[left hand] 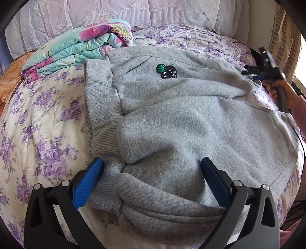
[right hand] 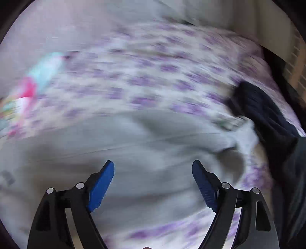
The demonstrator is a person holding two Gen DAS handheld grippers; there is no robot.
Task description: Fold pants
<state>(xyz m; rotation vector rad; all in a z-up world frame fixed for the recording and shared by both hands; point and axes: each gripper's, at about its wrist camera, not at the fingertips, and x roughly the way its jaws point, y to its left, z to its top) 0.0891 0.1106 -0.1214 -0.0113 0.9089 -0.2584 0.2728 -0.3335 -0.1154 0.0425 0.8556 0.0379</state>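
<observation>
Grey fleece pants (left hand: 181, 118) lie folded on the bed, with a green and a black smiley patch (left hand: 166, 71) on top and ribbed cuffs (left hand: 104, 134) at the left. My left gripper (left hand: 151, 164) stands wide open low over the near cuff end; the fabric lies between its blue pads (left hand: 88, 182) without being squeezed. At the pants' far right corner a hand (left hand: 286, 93) holds my right gripper (left hand: 248, 73). The right wrist view is smeared by motion; there the right gripper (right hand: 153, 166) is open above the grey pants (right hand: 133, 153), with nothing between its fingers.
The bedspread (left hand: 38, 118) is white with purple flowers. A folded turquoise and pink quilt (left hand: 76, 47) lies at the back left, with lace pillows (left hand: 114, 11) behind it. A dark garment (right hand: 264, 115) lies at the bed's right edge.
</observation>
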